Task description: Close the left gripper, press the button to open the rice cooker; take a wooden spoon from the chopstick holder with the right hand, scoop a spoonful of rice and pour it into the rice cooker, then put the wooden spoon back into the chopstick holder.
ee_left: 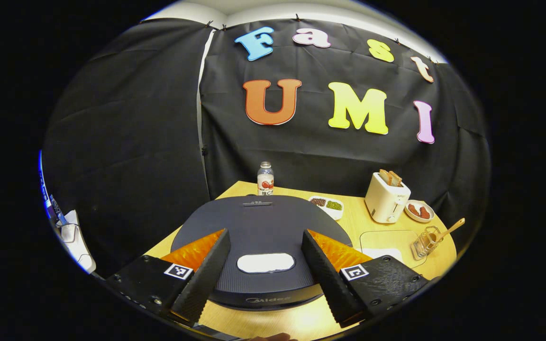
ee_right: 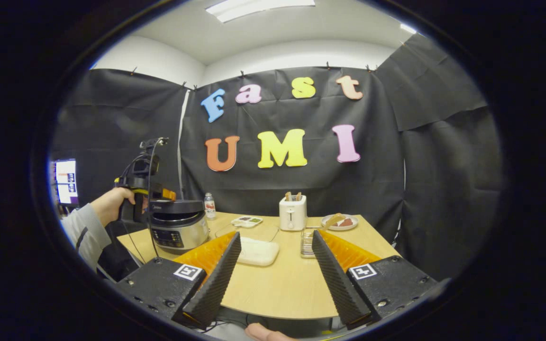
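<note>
Left gripper (ee_left: 266,270): we find its ribbed, wedge-shaped fingers spread wide, holding nothing, poised above the rice cooker lid.
Rice cooker (ee_left: 259,237): we note a round, dark, finely ridged lid; a pale oval button (ee_left: 266,263) lies between the fingers, and we cannot tell whether they touch it. In the right gripper view the cooker (ee_right: 178,229) has a shiny metal body, lid down.
Right gripper (ee_right: 275,274): we find its ribbed fingers wide apart and empty, over the near table edge.
Wooden spoon (ee_left: 450,228): we see its handle leaning out of a wire chopstick holder (ee_left: 425,241), right of the cooker.
Rice: we see a pale, rounded-rectangular container (ee_right: 256,251); contents not discernible.
Table (ee_right: 282,289): light wood, smooth, rounded edge.
Other items: boxy cream toaster (ee_left: 386,199) with bread slices; small clear bottle (ee_left: 265,179).
Hand (ee_right: 112,203): we see it gripping the left gripper's handle, grey sleeve behind.
</note>
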Tool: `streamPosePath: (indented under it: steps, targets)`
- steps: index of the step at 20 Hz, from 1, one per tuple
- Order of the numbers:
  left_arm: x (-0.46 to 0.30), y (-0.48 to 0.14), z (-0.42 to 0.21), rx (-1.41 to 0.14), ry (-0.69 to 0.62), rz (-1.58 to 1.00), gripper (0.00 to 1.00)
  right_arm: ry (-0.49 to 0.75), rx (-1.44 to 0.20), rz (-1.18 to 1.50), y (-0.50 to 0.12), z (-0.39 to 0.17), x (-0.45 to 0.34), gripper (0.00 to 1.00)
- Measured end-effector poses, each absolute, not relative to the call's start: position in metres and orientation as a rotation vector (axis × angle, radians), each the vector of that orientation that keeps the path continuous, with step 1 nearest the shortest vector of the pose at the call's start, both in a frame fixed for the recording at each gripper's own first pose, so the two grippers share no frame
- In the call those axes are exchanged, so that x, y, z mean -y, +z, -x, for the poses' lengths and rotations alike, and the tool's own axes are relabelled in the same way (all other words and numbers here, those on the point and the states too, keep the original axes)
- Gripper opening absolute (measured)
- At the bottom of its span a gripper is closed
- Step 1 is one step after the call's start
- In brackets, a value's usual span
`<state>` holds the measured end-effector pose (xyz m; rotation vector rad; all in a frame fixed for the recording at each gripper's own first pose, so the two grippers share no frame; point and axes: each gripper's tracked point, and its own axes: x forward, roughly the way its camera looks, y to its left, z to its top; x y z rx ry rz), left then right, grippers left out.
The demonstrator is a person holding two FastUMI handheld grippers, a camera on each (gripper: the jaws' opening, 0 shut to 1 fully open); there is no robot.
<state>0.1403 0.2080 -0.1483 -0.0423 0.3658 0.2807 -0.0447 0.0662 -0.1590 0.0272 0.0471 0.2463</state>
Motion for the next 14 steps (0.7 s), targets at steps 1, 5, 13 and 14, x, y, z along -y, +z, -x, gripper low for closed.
streamPosePath:
  steps: [1, 5, 13, 14]
  targets:
    - [-0.206, -0.153, -0.137, -0.369, 0.283, 0.036, 0.99, 0.243, -0.049, -0.023, -0.16, 0.046, -0.066, 0.98]
    - [-0.204, -0.172, -0.123, -0.388, 0.296, 0.056, 0.98, 0.237, -0.05, -0.022, -0.159, 0.052, -0.068, 0.98]
    - [-0.204, -0.172, -0.119, -0.26, 0.312, 0.028, 0.99, 0.232, -0.084, -0.015, -0.167, 0.05, -0.078, 0.98]
    - [-0.204, -0.172, -0.119, -0.249, 0.311, 0.039, 0.99, 0.231, -0.091, -0.013, -0.17, 0.049, -0.079, 0.98]
